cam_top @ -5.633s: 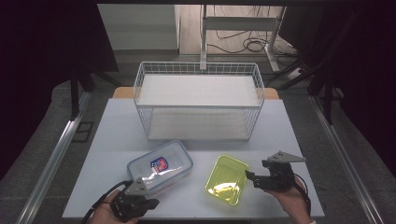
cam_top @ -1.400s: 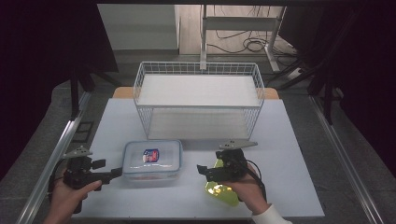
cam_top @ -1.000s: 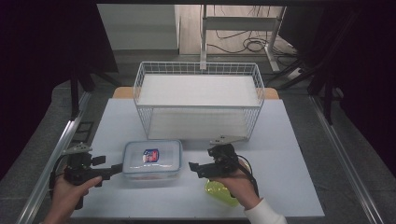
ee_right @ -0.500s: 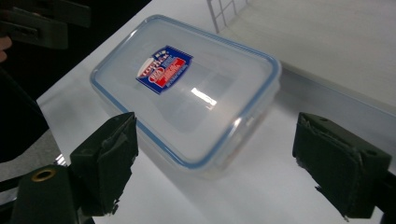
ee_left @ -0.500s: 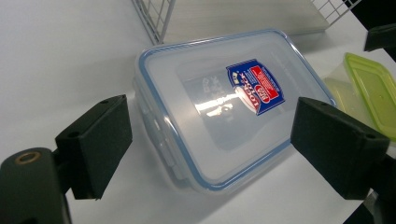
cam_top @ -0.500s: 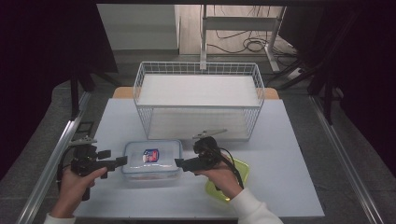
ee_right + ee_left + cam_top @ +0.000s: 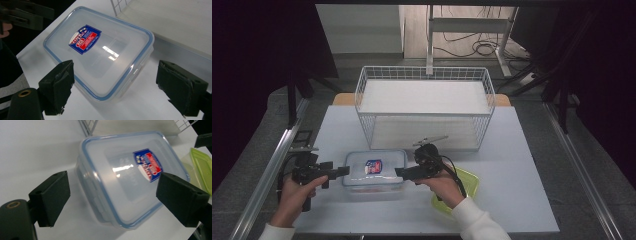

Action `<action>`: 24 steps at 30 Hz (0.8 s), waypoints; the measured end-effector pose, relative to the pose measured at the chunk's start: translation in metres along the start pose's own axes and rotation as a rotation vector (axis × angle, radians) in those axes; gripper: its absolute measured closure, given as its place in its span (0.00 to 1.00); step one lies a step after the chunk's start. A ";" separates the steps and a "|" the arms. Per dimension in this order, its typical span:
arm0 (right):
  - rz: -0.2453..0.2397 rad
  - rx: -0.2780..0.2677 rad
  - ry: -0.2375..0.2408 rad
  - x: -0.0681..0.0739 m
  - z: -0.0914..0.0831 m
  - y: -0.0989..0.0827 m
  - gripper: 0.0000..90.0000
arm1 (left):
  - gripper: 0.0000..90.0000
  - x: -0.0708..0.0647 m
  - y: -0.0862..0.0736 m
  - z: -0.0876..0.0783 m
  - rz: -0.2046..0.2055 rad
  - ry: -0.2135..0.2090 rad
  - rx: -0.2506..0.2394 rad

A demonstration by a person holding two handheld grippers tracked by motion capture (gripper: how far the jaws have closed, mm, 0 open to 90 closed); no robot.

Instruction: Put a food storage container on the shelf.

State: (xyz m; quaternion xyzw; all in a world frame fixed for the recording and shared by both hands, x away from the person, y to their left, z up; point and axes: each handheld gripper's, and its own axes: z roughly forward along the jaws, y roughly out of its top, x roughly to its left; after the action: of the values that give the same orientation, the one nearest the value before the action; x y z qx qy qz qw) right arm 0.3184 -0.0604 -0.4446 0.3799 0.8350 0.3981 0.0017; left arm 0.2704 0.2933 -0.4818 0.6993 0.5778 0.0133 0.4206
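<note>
A clear plastic box point(image 7: 374, 169) with a blue-rimmed lid and a red-and-blue label lies flat on the white table point(image 7: 522, 150), just in front of the basket. My left gripper point(image 7: 338, 171) is level with the box's left end and open, its jaws wide apart with the box point(image 7: 125, 177) ahead of them. At the box's right end my right gripper point(image 7: 403, 173) is also open, and the box point(image 7: 100, 47) lies beyond its spread jaws. Neither gripper holds anything. In the right gripper view the left gripper point(image 7: 25, 12) shows at the top left.
A white wire basket point(image 7: 424, 107) stands at the back of the table, close behind the box. A yellow-green container point(image 7: 464, 182) lies right of the box, partly under the right hand; its edge point(image 7: 202, 167) shows in the left gripper view. A metal rail point(image 7: 272, 170) lines the table's left side.
My right gripper has moved left from over the yellow-green container to the clear box's right end. My left gripper has closed in on the box's left end. The box has been squared up.
</note>
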 end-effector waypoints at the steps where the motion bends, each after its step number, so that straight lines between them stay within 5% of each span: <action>1: 0.001 0.002 0.000 0.000 0.001 0.000 0.17 | 0.14 0.002 -0.001 0.002 -0.007 -0.004 0.005; 10: 0.000 -0.004 0.000 -0.001 0.003 -0.002 0.17 | 0.12 0.012 -0.004 0.025 -0.072 -0.063 0.061; 19: -0.003 0.004 -0.005 -0.001 0.005 -0.001 0.17 | 0.12 0.013 -0.006 0.036 -0.088 -0.111 0.095; 24: -0.004 -0.001 -0.004 -0.001 0.005 -0.001 0.17 | 0.15 0.016 -0.008 0.041 -0.120 -0.175 0.101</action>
State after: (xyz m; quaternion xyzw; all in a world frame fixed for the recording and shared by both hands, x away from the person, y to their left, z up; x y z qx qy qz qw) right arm 0.3201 -0.0583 -0.4491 0.3792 0.8355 0.3978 0.0043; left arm 0.2904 0.2827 -0.5204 0.6822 0.5798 -0.1022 0.4336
